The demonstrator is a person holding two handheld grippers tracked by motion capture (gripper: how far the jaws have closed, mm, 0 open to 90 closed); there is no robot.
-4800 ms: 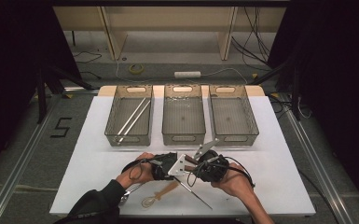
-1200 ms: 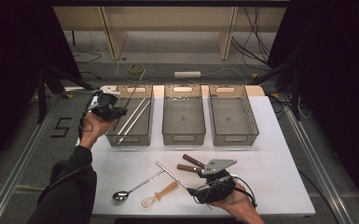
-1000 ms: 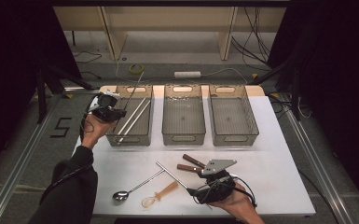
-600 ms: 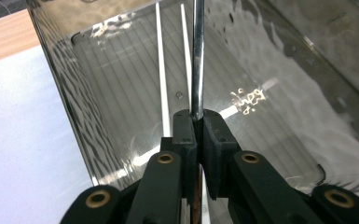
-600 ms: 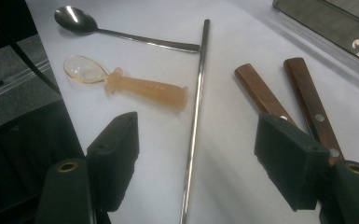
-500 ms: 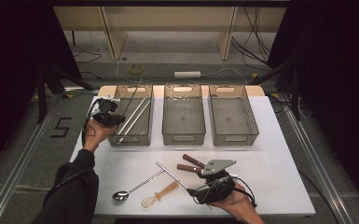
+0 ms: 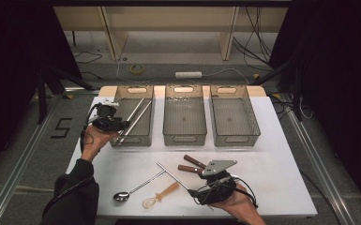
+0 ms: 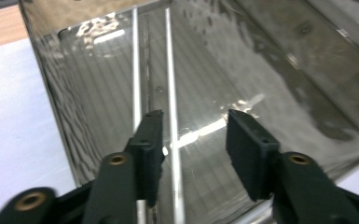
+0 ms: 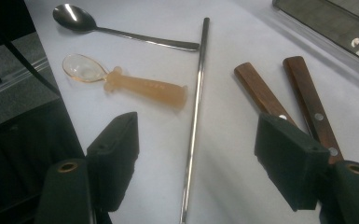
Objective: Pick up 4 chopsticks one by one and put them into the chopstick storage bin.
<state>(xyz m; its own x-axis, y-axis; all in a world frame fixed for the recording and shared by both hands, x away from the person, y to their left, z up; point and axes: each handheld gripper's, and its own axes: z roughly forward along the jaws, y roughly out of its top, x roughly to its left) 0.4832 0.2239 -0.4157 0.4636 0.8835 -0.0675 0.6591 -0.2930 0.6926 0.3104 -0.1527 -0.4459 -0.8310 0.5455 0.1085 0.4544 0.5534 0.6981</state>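
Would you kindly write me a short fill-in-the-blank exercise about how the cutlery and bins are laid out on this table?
1. The number of clear bins in the row at the back of the table is ___.
2. The left gripper hangs with open jaws over the ___ bin of the row, which holds long metal rods.
3. Beside the metal spoon lies a translucent ___ spoon.
4. The two handles near the right gripper are made of ___.

Missing words: three; left; orange; wood

Steel rod (image 9: 193,126) runs off bottom edge; right tool (image 9: 205,158) covers knife handles' (image 9: 307,102) lower ends.
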